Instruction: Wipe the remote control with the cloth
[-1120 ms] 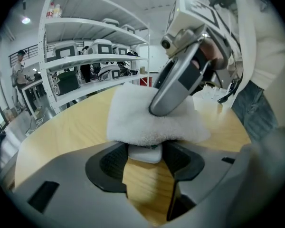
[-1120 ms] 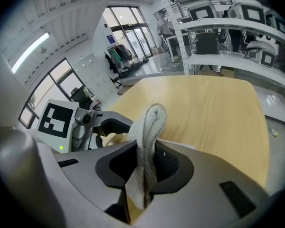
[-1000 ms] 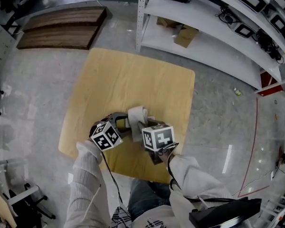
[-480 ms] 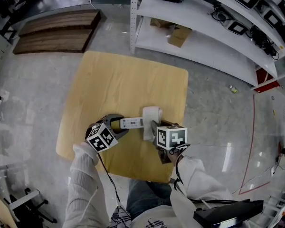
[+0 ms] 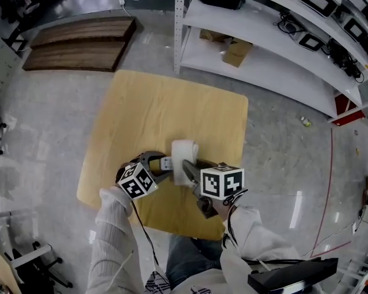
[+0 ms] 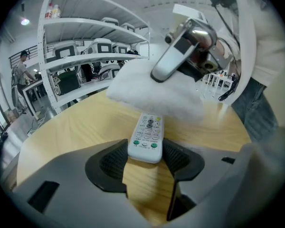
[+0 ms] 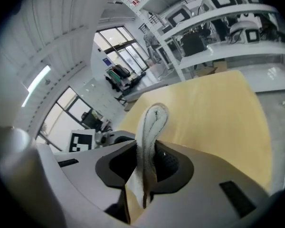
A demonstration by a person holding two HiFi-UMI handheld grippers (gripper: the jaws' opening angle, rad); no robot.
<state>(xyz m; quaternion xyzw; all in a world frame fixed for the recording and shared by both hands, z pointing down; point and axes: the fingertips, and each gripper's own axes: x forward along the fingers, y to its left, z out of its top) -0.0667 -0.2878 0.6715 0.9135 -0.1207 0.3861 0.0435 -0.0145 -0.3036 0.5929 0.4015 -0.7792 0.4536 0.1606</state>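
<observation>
Remote pinched at one end, cloth draped over the other

The left gripper (image 6: 145, 159) has its jaws clamped on the sides of the near end of a white remote control (image 6: 146, 136). Two green buttons lie closest to the pads. The print on the keys is too small to read, and no brand name can be made out. The remote's long axis runs straight out from those jaws. In the head view it lies left to right near the front edge of the wooden table (image 5: 165, 103), with its free end toward the person's right. That end is covered by the white cloth (image 6: 152, 91). The right gripper (image 7: 145, 167) is closed on a fold of the cloth, which stands up between its pads. Beyond the table stands white shelving (image 5: 264, 48), with a cardboard box (image 5: 238, 52) on a low shelf.
</observation>
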